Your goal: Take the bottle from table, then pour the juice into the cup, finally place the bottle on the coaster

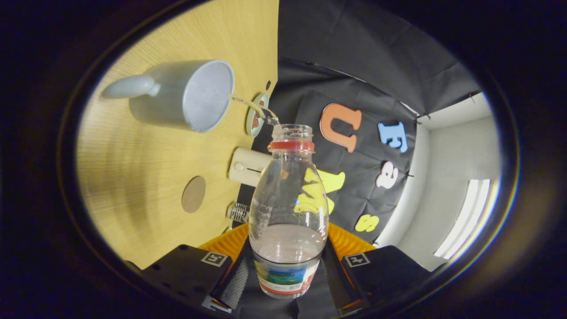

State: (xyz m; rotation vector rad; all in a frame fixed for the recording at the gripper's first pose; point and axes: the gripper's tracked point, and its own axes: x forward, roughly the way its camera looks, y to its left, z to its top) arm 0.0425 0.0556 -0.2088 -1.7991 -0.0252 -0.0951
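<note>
My gripper (287, 277) is shut on a clear plastic bottle (290, 195), both fingers pressing its labelled lower part. The bottle has a red neck ring and no cap, and it is tipped over sideways. A thin stream of juice (252, 106) runs from its mouth into the pale blue cup (184, 95), which stands on the wooden table (141, 155) just beyond the bottle's mouth. A little pale liquid sits in the bottle near my fingers. A round brown coaster (193, 194) lies flat on the table, closer to my fingers than the cup.
A round decorated disc (256, 116) lies near the table's far edge by the cup. A cream box-shaped device (248, 167) and a small ribbed glass object (239, 212) sit along that same edge. The black cloth booth wall rises behind the table.
</note>
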